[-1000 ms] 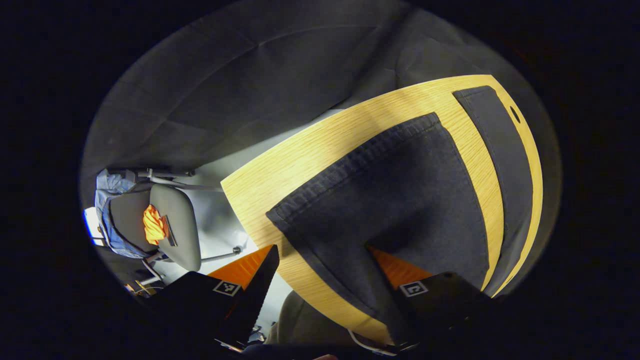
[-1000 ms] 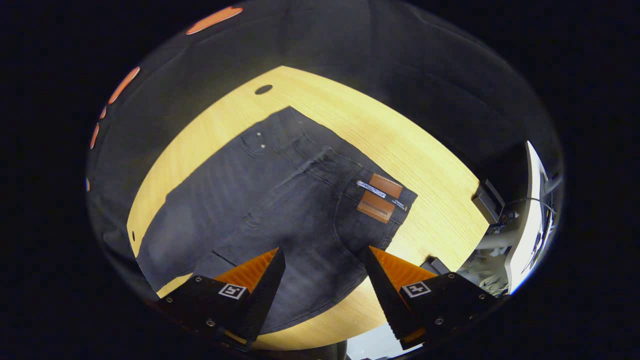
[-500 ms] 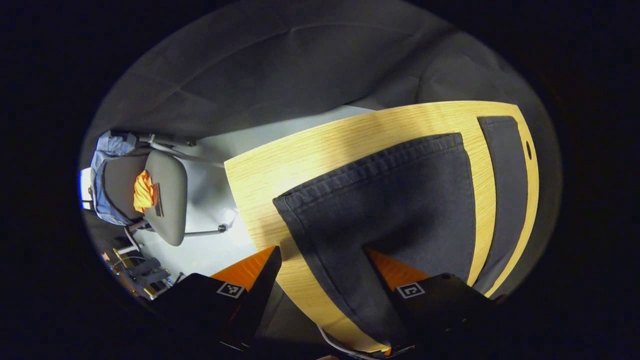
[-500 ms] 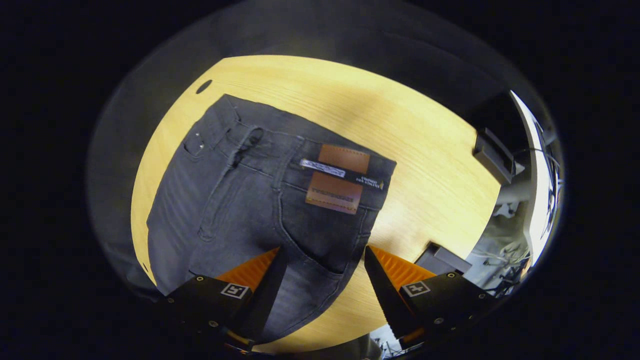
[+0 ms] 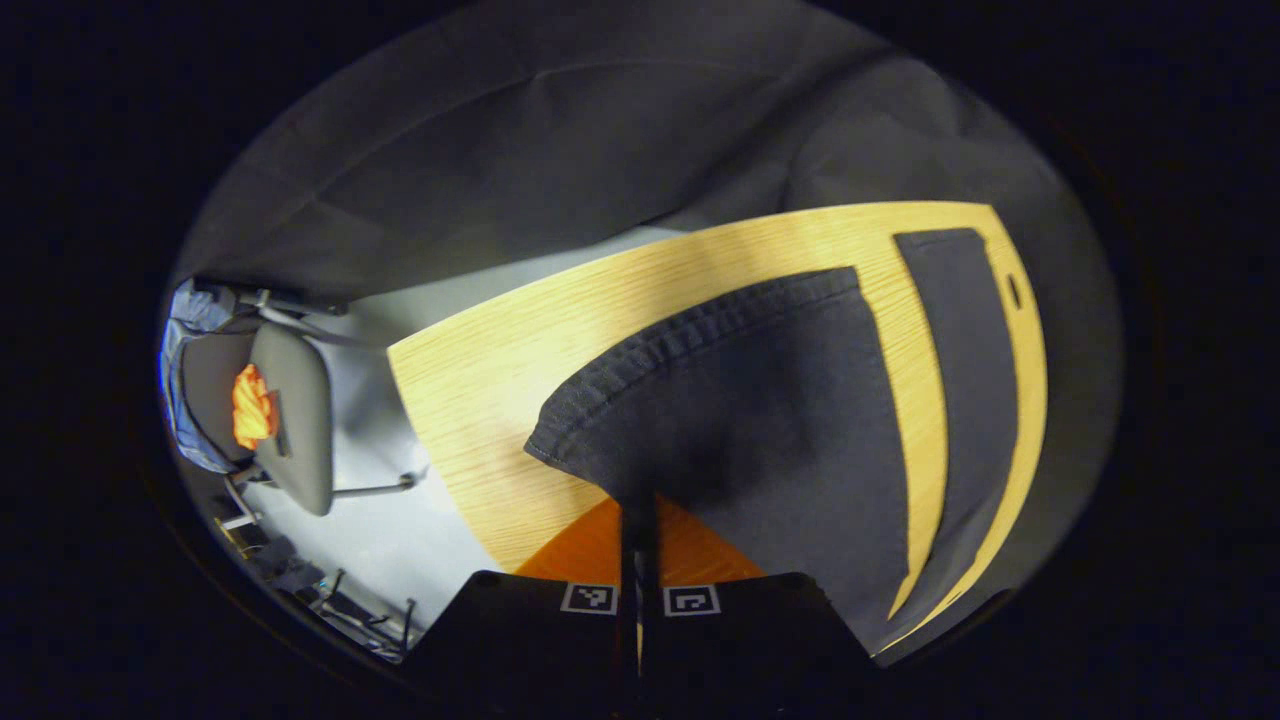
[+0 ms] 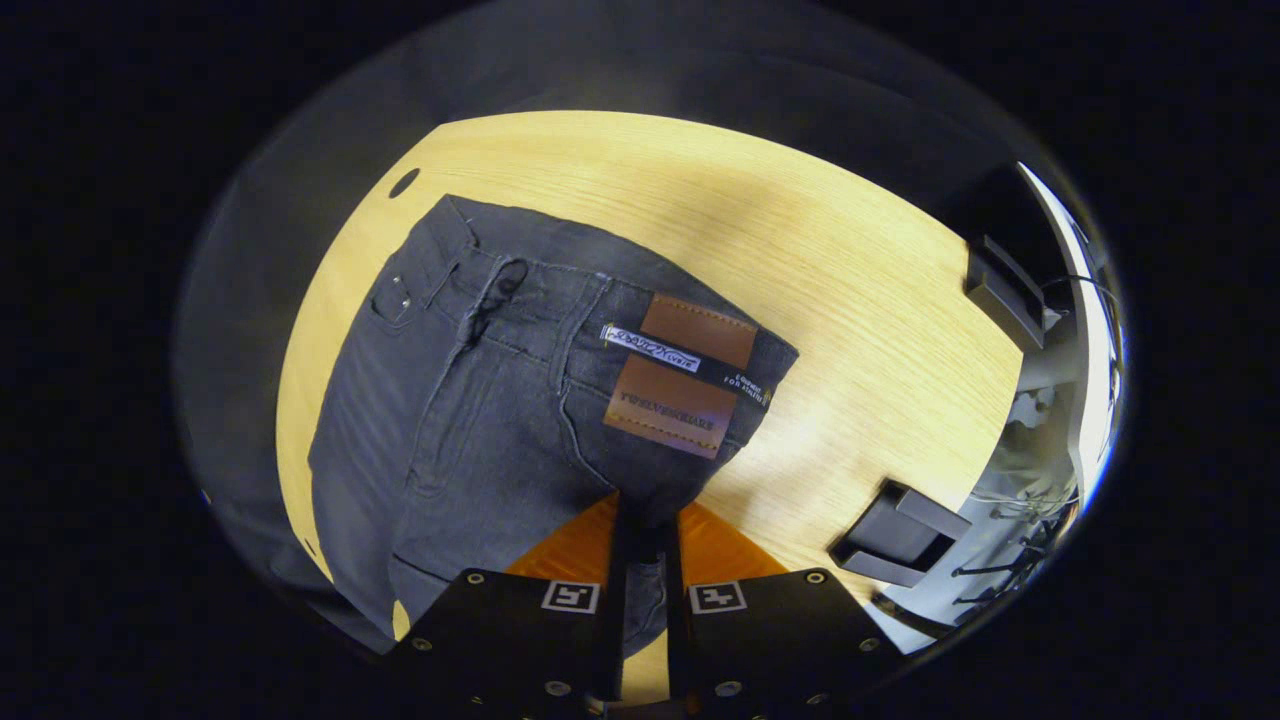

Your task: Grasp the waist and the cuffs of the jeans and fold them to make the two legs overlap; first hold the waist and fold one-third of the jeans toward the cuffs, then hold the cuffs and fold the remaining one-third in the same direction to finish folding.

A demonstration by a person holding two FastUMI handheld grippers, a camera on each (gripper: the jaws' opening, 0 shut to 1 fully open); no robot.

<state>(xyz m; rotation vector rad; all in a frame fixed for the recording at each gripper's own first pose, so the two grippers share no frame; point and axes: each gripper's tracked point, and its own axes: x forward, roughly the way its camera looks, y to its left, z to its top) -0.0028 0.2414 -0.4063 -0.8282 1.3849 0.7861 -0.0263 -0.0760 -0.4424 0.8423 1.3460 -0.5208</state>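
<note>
Wooden table [image 6: 850,300], jeans [image 6: 480,400] flat across it. My left gripper [image 5: 638,520] is pinched tight on a cuff [image 5: 600,400], my right gripper [image 6: 640,525] on the waist [image 6: 600,300]. First fold, I reckon: lift both together, lay leg over leg.

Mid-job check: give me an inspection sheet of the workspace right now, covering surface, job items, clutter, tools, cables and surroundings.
Surface: wooden table, grommet hole near its far edge.
Job's things: dark jeans lying flat; leather patch at the waist; cuff of the near leg, second leg beside it.
Clutter: grey bracket at the table edge.
Tools: left tool shut on the cuff; right tool shut on the waist below the patch.
Cables: thin ones off the table's right side, clear of the jeans.
Surroundings: grey chair with blue and orange items, pale floor.
</note>
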